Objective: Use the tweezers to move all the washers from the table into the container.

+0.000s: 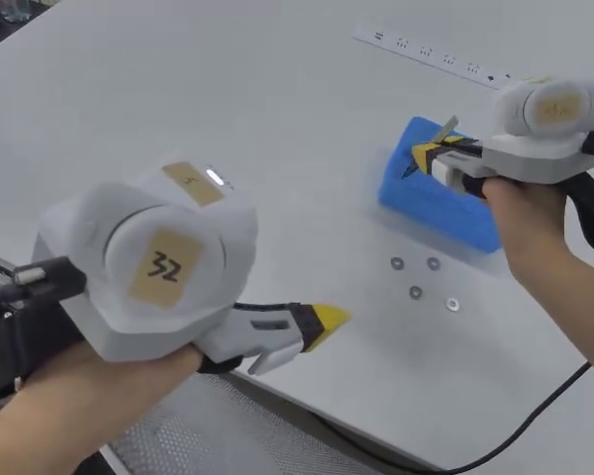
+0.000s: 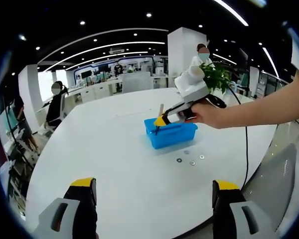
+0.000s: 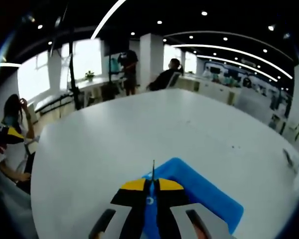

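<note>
**White table (image 1: 277,119) in an open-plan office: washers lie beside the container**

The broad white table takes up most of what I can see, and a dark cable (image 1: 544,411) trails off its near edge. Nearest to me, a person's hand holds the left gripper (image 1: 322,322) low over the near side of the table. In the left gripper view its yellow-tipped jaws stand wide apart with nothing between them.

Further in, four small washers (image 1: 415,292) lie loose on the bare tabletop. They sit close together just in front of the blue container (image 1: 436,208), and none of them touches it.

Over the container, the other hand holds the right gripper (image 1: 426,156) roughly level, its jaws closed tight on the tweezers (image 1: 445,129). In the right gripper view the thin tip pokes forward past the yellow jaw ends, above the blue container. I can't tell whether the tip carries a washer.

Behind the container a white power strip (image 1: 436,57) lies flat on the table. Beyond the table are rows of desks, strip lights on the ceiling, a leafy plant (image 2: 217,77) and a few people, some sitting and some standing.
</note>
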Motion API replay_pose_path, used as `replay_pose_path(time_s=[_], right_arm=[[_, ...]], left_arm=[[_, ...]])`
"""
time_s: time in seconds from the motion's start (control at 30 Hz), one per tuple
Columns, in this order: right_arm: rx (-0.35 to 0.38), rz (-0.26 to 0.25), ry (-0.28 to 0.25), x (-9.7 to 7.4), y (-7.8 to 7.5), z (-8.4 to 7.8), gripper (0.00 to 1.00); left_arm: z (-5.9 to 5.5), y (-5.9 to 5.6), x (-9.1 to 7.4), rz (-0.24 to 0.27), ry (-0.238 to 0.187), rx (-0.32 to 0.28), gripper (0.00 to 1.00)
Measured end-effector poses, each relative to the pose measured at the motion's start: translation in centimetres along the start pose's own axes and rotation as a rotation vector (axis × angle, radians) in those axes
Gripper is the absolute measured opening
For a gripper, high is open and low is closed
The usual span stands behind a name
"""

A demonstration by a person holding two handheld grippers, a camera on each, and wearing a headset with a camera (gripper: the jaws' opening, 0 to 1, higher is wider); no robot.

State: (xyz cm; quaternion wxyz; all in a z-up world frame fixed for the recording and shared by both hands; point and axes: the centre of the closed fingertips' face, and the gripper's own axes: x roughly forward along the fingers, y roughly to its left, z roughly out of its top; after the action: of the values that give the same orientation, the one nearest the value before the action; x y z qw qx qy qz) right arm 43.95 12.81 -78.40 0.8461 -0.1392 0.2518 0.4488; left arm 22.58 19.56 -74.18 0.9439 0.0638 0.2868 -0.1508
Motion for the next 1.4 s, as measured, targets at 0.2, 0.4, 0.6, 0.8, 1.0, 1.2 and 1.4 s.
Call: replay_pose_path(time_s=[0.2, 0.4, 0.6, 0.8, 1.0, 1.2, 1.4], right_arm=[[0.009, 0.022, -0.055, -2.0, 0.7, 1.9, 0.03], [-0.034, 0.022, -0.087, -4.4, 1.2, 3.0, 0.03], [-0.023, 0.061, -0.108, -5.8, 2.8, 3.2, 0.03], [-0.052, 0.076, -0.086, -6.6, 4.0, 1.9, 0.03], [-0.019, 0.093, -0.071, -7.5, 5.5, 0.5, 0.03], [0.01, 0.111, -0.039, -8.0, 6.9, -1.2, 0.03], [0.001, 0.113, 0.007, -7.7, 7.7, -3.1, 0.03]], left_arm=[[0.2, -0.1, 0.0, -0.002, -0.007, 0.002, 0.99], [0.7, -0.2, 0.1, -0.005, -0.018, 0.007, 0.99], [0.7, -0.3, 0.0, -0.008, -0.016, 0.012, 0.99], [0.3, -0.6, 0.0, -0.014, -0.01, 0.009, 0.99], [0.3, -0.8, 0.0, -0.019, -0.014, 0.003, 0.99], [0.3, -0.9, -0.1, -0.026, -0.019, -0.004, 0.99], [0.1, -0.9, 0.0, -0.025, -0.011, -0.001, 0.99]])
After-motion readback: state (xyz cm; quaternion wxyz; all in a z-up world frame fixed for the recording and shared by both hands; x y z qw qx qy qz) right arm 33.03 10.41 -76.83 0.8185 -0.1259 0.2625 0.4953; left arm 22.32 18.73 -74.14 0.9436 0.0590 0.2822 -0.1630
